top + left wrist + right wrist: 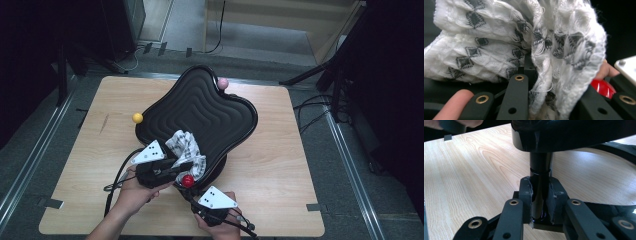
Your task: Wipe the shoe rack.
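We view a black, wavy-edged tray (210, 107) raised on a stem above a light wooden table (280, 160), with coloured balls at its lobes: yellow (137, 118), pink (222, 82) and red (187, 180). The left gripper (176, 166) has its jaws drawn together on a crumpled white cloth with a grey diamond pattern (186, 150), which lies on the near lobe of the tray, just beside the red ball; in the left gripper view the cloth (524, 50) bunches over the pinch. The right gripper (541, 202) is clamped on the tray's black stem (540, 172) just above its foot, its pads pressing either side, and in the high view it sits at the near table edge (200, 204). We judge the step in hand to be wiping the tray surface, one hand steadying the stand while the other works the cloth. The next move, in our reading, calls for dragging the cloth across the ridged surface while keeping the pinch firm and the stem braced, since pressure on an outer lobe could tip the stand.
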`<state>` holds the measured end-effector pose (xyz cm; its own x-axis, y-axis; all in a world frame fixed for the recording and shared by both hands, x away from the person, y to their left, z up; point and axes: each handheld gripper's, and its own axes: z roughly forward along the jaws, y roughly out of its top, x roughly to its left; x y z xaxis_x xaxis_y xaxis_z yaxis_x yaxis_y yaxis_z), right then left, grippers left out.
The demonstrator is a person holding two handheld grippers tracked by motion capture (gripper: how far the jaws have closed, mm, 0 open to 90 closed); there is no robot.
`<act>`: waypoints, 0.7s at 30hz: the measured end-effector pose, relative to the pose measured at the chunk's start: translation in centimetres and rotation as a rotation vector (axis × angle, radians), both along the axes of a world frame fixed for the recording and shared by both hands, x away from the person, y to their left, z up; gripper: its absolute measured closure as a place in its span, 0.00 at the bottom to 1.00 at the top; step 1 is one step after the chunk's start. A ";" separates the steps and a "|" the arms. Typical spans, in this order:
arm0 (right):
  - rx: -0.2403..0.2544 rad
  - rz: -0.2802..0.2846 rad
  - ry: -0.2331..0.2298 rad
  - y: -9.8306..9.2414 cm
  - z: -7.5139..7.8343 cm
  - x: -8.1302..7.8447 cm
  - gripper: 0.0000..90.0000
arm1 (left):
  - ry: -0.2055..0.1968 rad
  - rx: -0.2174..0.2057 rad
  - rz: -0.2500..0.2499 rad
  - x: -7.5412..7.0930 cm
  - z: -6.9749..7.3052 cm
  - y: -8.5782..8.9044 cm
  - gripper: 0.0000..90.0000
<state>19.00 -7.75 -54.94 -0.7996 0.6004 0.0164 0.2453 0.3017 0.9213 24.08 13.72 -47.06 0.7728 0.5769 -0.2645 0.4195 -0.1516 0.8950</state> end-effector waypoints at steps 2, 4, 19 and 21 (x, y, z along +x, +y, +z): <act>-0.001 -0.001 -0.001 0.0 0.0 0.0 0.85 | -0.019 0.015 0.012 -0.3 0.0 0.5 0.87; -0.001 -0.002 -0.002 0.0 0.0 0.0 0.84 | -0.041 0.010 0.022 -0.6 -0.1 1.1 0.87; -0.002 0.002 -0.004 0.0 0.0 0.0 0.85 | -0.157 -0.164 -0.142 -4.3 2.6 1.4 0.85; -0.002 0.001 -0.004 0.0 0.0 0.0 0.84 | -0.153 -0.116 -0.154 -4.4 2.2 0.9 0.84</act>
